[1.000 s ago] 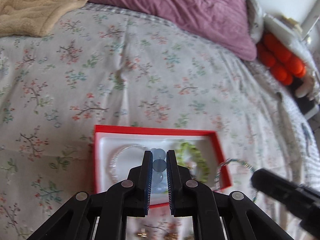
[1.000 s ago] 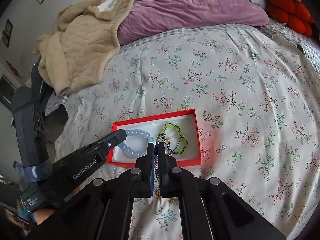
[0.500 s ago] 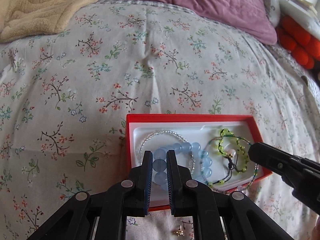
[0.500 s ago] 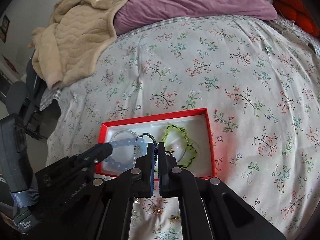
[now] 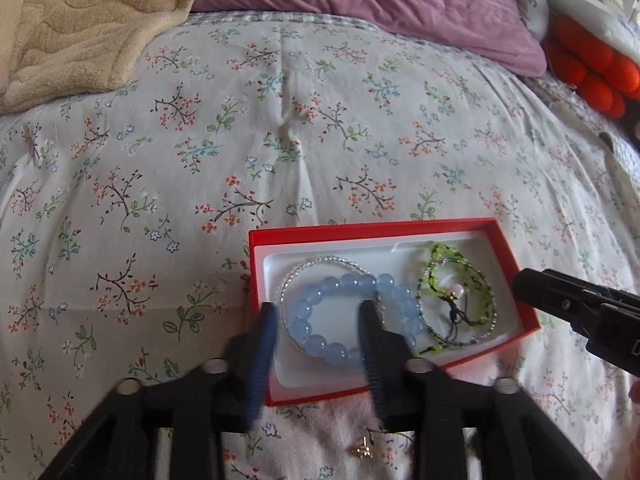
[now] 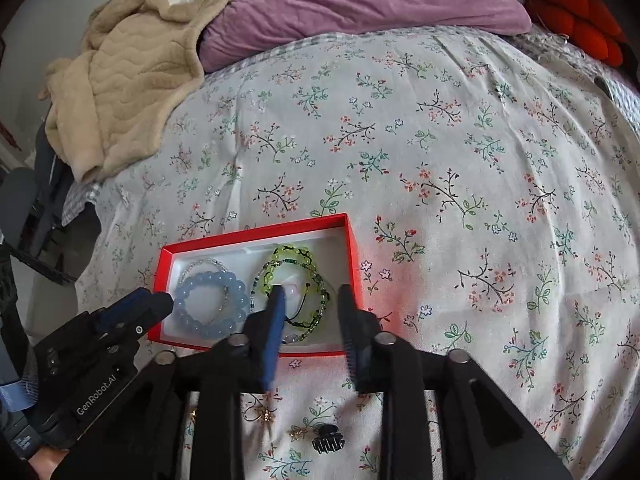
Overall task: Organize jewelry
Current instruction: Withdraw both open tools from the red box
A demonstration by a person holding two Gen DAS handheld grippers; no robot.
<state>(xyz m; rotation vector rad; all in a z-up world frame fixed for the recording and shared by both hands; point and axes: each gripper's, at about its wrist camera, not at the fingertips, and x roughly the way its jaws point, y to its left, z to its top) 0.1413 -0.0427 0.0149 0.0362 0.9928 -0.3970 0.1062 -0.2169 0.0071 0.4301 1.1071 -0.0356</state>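
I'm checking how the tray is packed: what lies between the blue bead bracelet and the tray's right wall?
The green beaded bracelets, tangled with dark cord, fill that stretch of the red tray; left wrist view.

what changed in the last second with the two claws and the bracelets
Both claws have just been opening. The left claw let go of the blue bracelet, which now lies in the red box; the right claw released the thin beaded bracelet there too. The box and green bracelet stayed put.

My right gripper (image 6: 310, 304), jaws just opened and holding nothing, hangs over the red box (image 6: 256, 235), where a blue bead bracelet (image 6: 211, 304) lies beside a green bracelet (image 6: 296, 258) on the floral bedspread (image 6: 460, 160).
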